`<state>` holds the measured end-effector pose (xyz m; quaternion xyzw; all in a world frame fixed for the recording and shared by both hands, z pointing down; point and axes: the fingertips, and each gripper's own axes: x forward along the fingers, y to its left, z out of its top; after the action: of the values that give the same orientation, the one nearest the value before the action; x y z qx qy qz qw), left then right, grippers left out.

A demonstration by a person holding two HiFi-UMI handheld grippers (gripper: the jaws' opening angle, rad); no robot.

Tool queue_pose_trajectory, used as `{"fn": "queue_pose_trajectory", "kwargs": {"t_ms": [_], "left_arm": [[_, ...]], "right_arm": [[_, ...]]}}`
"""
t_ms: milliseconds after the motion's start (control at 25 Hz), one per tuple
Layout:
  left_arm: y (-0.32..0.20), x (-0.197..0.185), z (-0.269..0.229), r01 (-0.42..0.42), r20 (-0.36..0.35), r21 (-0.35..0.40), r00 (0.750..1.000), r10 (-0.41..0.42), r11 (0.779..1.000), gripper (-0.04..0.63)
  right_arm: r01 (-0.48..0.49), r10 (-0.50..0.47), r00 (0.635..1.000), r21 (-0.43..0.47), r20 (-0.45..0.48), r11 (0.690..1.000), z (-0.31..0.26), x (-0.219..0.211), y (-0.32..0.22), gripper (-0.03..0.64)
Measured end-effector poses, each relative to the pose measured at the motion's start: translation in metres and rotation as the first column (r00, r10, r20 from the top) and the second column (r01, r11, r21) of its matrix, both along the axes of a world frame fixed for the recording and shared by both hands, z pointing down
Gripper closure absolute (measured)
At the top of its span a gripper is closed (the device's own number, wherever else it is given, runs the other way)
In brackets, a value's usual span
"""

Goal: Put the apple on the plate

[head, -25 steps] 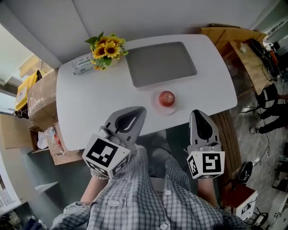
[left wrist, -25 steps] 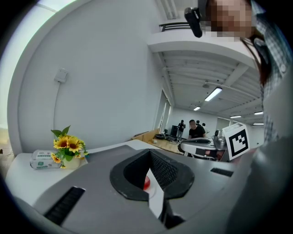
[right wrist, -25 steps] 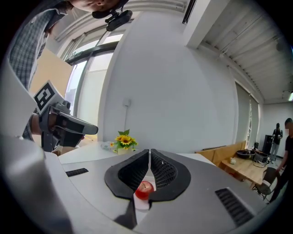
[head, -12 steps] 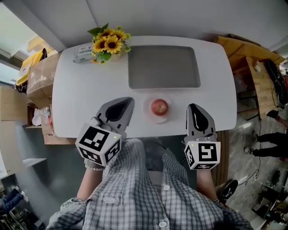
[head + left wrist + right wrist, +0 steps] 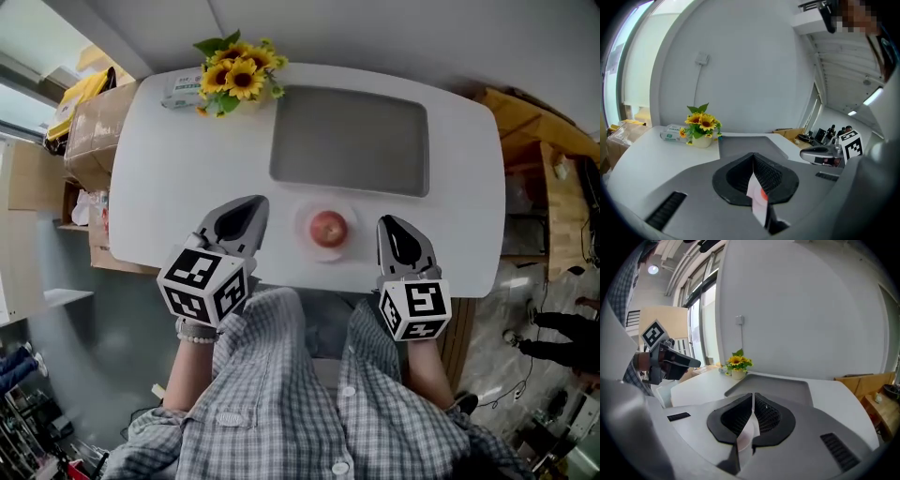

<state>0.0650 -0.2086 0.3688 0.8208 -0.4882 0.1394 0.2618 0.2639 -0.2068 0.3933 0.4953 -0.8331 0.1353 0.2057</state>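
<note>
left hand-held gripper (image 5: 239, 217) clenched, empty | apple (image 5: 328, 228) sits on plate (image 5: 302, 230), near tabletop (image 5: 159, 169) edge | right hand-held gripper (image 5: 398, 239) clenched, empty | risk: either gripper bumping the plate could push it off the near edge

Apple (image 5: 761, 193) a mere red sliver behind left tongs (image 5: 753, 161)
</note>
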Motion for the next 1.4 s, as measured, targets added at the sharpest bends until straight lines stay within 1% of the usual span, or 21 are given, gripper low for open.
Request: {"fn": "queue_pose_trajectory", "kwargs": {"t_ms": [120, 280, 400, 560, 640, 800, 880, 1040, 1160, 1200, 1240, 1280, 1400], "left_arm": [[0.001, 0.0, 0.019, -0.007, -0.008, -0.064, 1.0, 0.007, 0.998, 0.584], [-0.002, 0.002, 0.045, -0.057, 0.023, -0.145, 0.998, 0.061, 0.988, 0.584], [-0.002, 0.002, 0.062, -0.096, 0.048, -0.207, 0.993, 0.108, 0.974, 0.584], [-0.005, 0.007, 0.082, -0.152, 0.031, -0.27, 0.986, 0.167, 0.951, 0.584], [-0.004, 0.01, 0.094, -0.181, 0.024, -0.309, 0.98, 0.198, 0.933, 0.584], [0.006, 0.019, 0.12, -0.26, 0.022, -0.395, 0.956, 0.292, 0.881, 0.584], [0.011, 0.022, 0.131, -0.279, 0.012, -0.428, 0.949, 0.314, 0.86, 0.584], [0.018, 0.03, 0.15, -0.29, -0.026, -0.482, 0.948, 0.317, 0.827, 0.583], [0.023, 0.035, 0.162, -0.295, -0.055, -0.525, 0.948, 0.314, 0.798, 0.581], [0.024, 0.037, 0.166, -0.296, -0.069, -0.538, 0.948, 0.309, 0.789, 0.561], [0.026, 0.039, 0.17, -0.297, -0.082, -0.551, 0.949, 0.304, 0.78, 0.524], [0.027, 0.04, 0.173, -0.297, -0.091, -0.562, 0.95, 0.299, 0.772, 0.505], [0.029, 0.042, 0.184, -0.29, -0.091, -0.588, 0.952, 0.294, 0.756, 0.495]], "right_arm": [[-0.015, 0.017, 0.999, -0.062, 0.033, 0.998, 0.017, 0.001, -0.002, 0.586], [-0.054, 0.063, 0.996, -0.138, 0.058, 0.989, 0.041, 0.003, -0.004, 0.586], [-0.09, 0.101, 0.994, -0.182, 0.048, 0.979, 0.055, 0.002, -0.004, 0.586], [-0.131, 0.14, 0.99, -0.241, 0.021, 0.962, 0.074, 0.002, -0.006, 0.586], [-0.138, 0.148, 0.989, -0.281, 0.014, 0.95, 0.086, 0.001, -0.005, 0.586], [-0.132, 0.144, 0.99, -0.353, 0.008, 0.926, 0.107, -0.004, -0.001, 0.586], [-0.123, 0.135, 0.991, -0.382, 0.006, 0.916, 0.115, -0.007, 0.003, 0.584], [-0.122, 0.139, 0.99, -0.434, 0.007, 0.893, 0.131, -0.007, 0.009, 0.584], [-0.135, 0.18, 0.983, -0.482, 0.048, 0.866, 0.141, -0.005, 0.014, 0.575], [-0.138, 0.195, 0.979, -0.501, 0.064, 0.855, 0.144, -0.005, 0.016, 0.553], [-0.139, 0.208, 0.975, -0.519, 0.077, 0.843, 0.148, -0.004, 0.018, 0.538], [-0.141, 0.219, 0.972, -0.535, 0.085, 0.833, 0.151, -0.004, 0.02, 0.532], [-0.144, 0.233, 0.968, -0.567, 0.089, 0.811, 0.16, -0.003, 0.026, 0.531]]}}
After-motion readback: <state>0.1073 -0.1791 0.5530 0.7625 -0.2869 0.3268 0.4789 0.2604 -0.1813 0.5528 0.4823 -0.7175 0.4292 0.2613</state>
